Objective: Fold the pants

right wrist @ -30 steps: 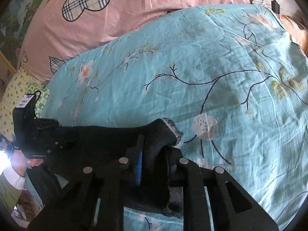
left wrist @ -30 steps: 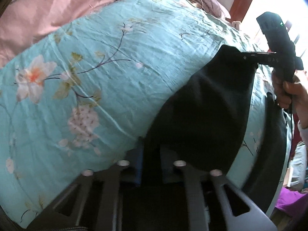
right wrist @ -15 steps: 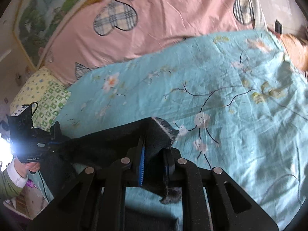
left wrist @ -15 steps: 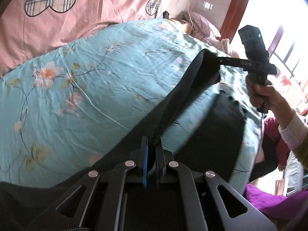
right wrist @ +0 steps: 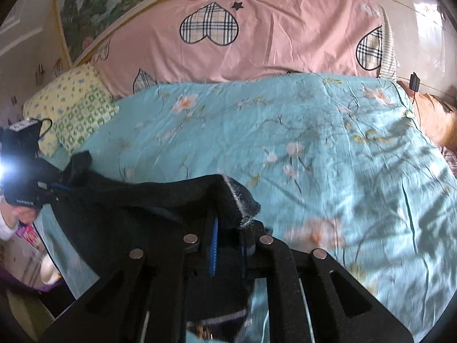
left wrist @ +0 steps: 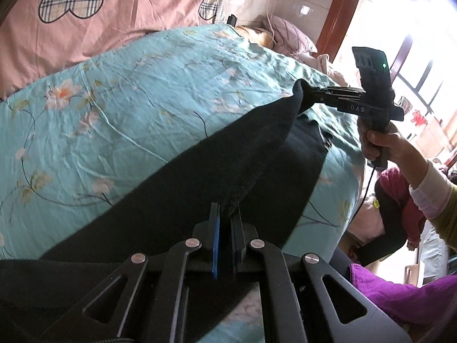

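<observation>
The black knit fabric pants hung stretched between the two grippers above the turquoise flower-printed bedsheet, part of the cloth draping down onto the sheet near the bed's edge. The left black two-finger gripper had its blue-padded fingers pinched narrow on one edge of the pants. The right black two-finger gripper was likewise clamped on a bunched end of the pants, whose pale inner hem curled over the fingertips. From the left wrist view, the right gripper gripped the far corner, held by the right hand. A pink quilt with plaid heart patches lay behind, beside a yellow-green patterned pillow
</observation>
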